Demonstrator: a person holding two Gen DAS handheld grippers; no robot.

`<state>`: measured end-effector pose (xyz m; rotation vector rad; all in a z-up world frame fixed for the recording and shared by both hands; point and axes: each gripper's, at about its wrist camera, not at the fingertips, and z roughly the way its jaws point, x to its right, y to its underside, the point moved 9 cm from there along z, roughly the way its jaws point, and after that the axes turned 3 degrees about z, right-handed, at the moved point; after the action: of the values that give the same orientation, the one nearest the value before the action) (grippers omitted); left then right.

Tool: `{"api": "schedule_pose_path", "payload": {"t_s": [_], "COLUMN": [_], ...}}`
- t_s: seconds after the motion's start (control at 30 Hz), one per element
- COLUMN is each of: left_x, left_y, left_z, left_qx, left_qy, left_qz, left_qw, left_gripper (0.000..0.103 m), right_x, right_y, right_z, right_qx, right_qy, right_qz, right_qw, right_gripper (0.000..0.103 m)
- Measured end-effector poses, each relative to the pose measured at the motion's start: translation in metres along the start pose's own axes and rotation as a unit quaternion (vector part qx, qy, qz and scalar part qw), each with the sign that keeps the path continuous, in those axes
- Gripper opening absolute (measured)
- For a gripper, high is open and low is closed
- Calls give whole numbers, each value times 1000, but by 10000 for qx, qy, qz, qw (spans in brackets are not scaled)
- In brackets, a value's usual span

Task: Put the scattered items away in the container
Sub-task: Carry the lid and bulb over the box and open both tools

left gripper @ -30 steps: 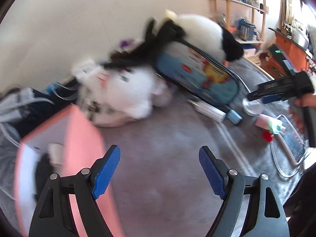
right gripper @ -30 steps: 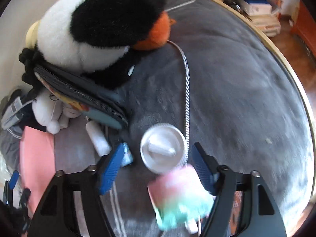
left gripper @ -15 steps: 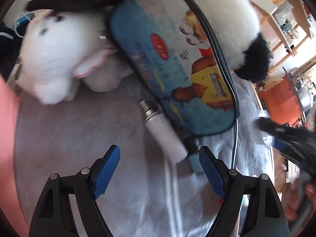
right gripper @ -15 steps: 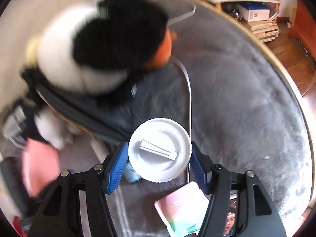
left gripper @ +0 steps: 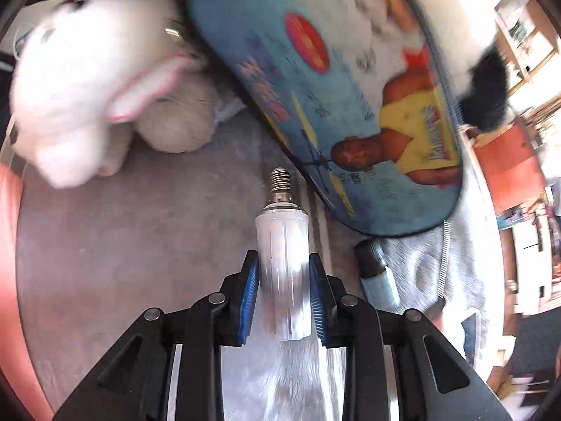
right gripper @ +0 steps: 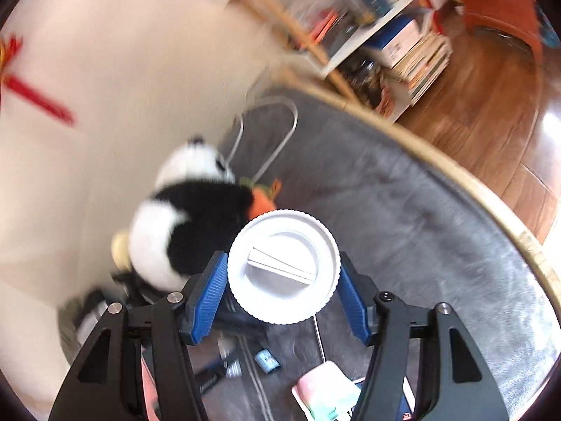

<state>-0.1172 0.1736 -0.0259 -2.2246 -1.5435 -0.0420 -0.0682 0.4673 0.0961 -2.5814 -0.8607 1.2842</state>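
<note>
Left gripper (left gripper: 283,298): jaws closing on a white bulb (left gripper: 283,263), blue pads pressed to both sides of its ribbed body, screw base pointing forward and clear of the jaws. Gripped along the thick middle, presumably for a steady hold and to spare the metal thread. Bulb low over the grey rug (left gripper: 140,217), whether lifted or touching not clear.

Right gripper (right gripper: 283,293): jaws part-way open and clamped on a round white lid (right gripper: 284,266), pads on opposite points of its ridged rim, flat face toward the camera. Lid held up, well above the rug.

Beyond the left jaws: blue printed pouch (left gripper: 333,87) just beside the bulb's base, small blue tube (left gripper: 378,280) to the right, white plush toy (left gripper: 87,80) to the left. Pink edge (left gripper: 10,245) at far left judged to be the container; neither item in it yet.

Beyond the right jaws: panda toy (right gripper: 182,217) against the wall.
</note>
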Motion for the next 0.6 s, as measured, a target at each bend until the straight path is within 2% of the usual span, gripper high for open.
{"api": "schedule_pose_path", "payload": {"t_s": [0.07,0.2,0.3,0.37,0.43,0.5,0.53,0.57,0.6], "left_x": [-6,-22,-48,-75,-110,-152,-180,-206,-230], "left_y": [4,12,12,6,1,0,5,12,17], "left_z": [-28,-108,-183,-233,-275,-301,-309,-312,-308], "left_qx": [205,809,1484,1982,2439,2735,2796,2701,2489], "left_qy": [59,303,325,280,26,-315,-616,-897,-1223], "left_qz": [96,129,33,-170,-386,-610,-786,-891,-977], "left_qw": [9997,9962,9884,9796,9690,9594,9549,9545,9558], "left_gripper": [24,24,24,24,24,25,25,27,36], "right_x": [4,7,3,-2,-6,-11,-14,-19,-22], "right_y": [-8,-16,-12,-7,3,12,18,24,29], "right_z": [-10,-16,-13,-10,-9,-7,-6,-7,-8], "right_qx": [141,156,104,46,-4,-62,-91,-118,-128], "right_qy": [-177,-416,-425,-417,-384,-315,-293,-287,-290], "right_qz": [235,486,446,379,286,172,101,9,-57], "right_qw": [9995,9978,9980,9984,9989,9993,9995,9995,9995], "right_gripper": [60,60,60,60,60,60,60,60,60]}}
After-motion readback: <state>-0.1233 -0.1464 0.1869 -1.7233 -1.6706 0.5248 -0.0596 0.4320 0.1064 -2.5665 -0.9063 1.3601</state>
